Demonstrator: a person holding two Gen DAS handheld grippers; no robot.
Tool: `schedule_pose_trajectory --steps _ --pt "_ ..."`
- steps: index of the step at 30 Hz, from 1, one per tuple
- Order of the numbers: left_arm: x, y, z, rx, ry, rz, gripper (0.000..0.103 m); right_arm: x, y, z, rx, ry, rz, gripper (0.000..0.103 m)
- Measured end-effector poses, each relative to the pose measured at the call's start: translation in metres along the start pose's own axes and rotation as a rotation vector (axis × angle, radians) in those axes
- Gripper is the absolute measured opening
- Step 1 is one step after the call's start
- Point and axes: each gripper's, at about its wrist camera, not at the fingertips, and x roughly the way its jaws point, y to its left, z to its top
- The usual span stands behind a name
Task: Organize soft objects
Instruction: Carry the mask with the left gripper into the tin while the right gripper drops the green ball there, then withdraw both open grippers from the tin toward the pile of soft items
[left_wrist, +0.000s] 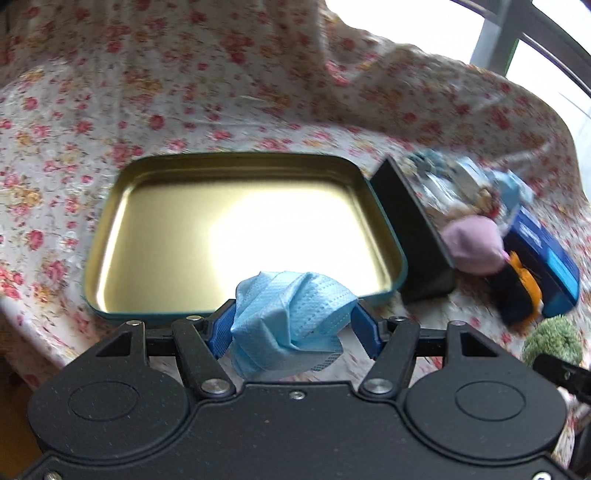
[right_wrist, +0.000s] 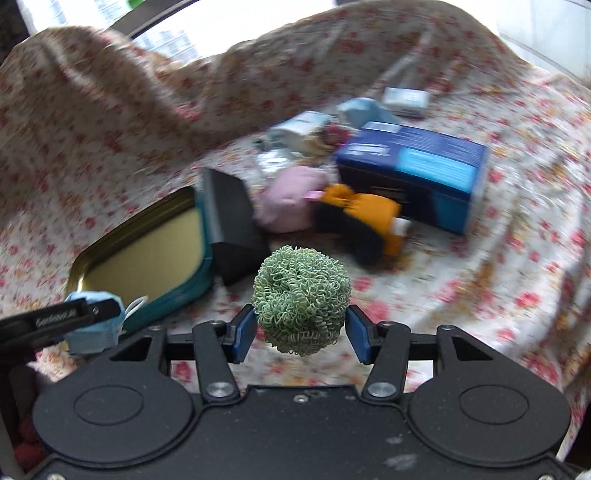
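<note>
My left fingers (left_wrist: 360, 325) are clamped on a crumpled light-blue face mask (left_wrist: 291, 317), held at the near rim of the open gold-lined tin (left_wrist: 110, 236). My right fingers (right_wrist: 245, 328) close on a green curly scrubber ball (right_wrist: 301, 299), held above the flowered cloth covering the table (right_wrist: 498, 295).

Both things look very light and soft. The mask is thin, pleated fabric that folds wherever it is squeezed, so a bunched middle grip seems safest; its white ear loops (right_wrist: 135, 304) hang loose and could snag. The scrubber looks springy and should hold best across its widest part.

The tin is empty, with nothing that I can see between the mask and it. Just beside its right edge leans a black box (right_wrist: 232, 229). Beyond lie a pink soft bundle (right_wrist: 288, 199), an orange and black soft item (right_wrist: 362, 221) and a blue carton (right_wrist: 413, 170), crowded together. The scrubber's way to the tin passes near the black box.
</note>
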Motion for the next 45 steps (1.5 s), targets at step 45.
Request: schedule_pose_trajectory --steps 45 --pt "0.030 0.059 0.052 -0.075 -0.070 0.199 0.089 0.048 0.101 0.049 -0.152 -0.031 0.090 0.073"
